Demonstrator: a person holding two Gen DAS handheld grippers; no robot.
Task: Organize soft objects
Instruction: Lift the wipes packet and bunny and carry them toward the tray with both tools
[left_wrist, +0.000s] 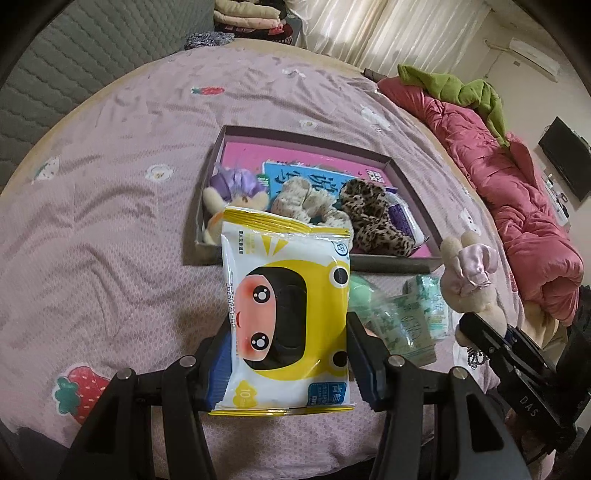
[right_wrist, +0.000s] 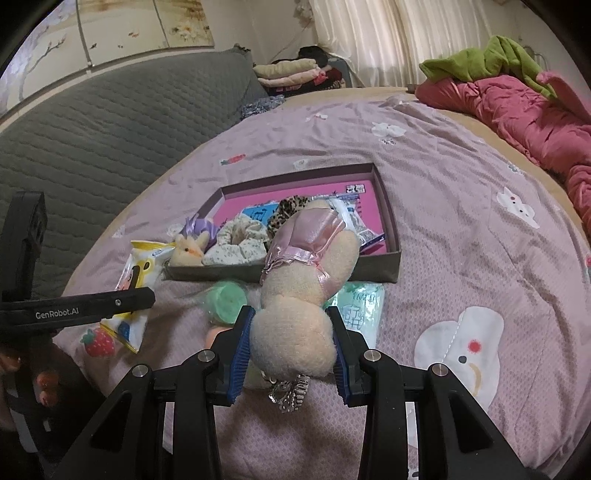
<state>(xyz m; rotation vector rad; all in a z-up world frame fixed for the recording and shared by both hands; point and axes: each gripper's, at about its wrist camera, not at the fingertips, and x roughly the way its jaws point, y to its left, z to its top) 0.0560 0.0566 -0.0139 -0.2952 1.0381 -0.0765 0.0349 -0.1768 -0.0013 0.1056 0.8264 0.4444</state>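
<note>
A bed covered by a pink sheet (left_wrist: 110, 192) fills both views, and a shallow box (left_wrist: 406, 173) sits at the centre of the left-wrist frame. Its near half is already crowded with a purple-haired doll (left_wrist: 236, 188), a pale scrunchie (left_wrist: 306, 201) and a leopard scrunchie (left_wrist: 369, 214).

The left gripper (left_wrist: 286, 354) is clamped on a yellow wipes pack (left_wrist: 288, 314), held in the lower middle of its frame, in front of the box's near wall. The right gripper (right_wrist: 290, 343) squeezes a plush bunny (right_wrist: 306, 291) by the head, its pink dress toward the box.

Loose packets (left_wrist: 417, 317) and a green tub (right_wrist: 225, 301) lie between the grippers and the box (still unsorted).

The risks, as I judge them: the slick pack could slide from the pads, and either item may catch the near wall or land on the pile and tumble out.
</note>
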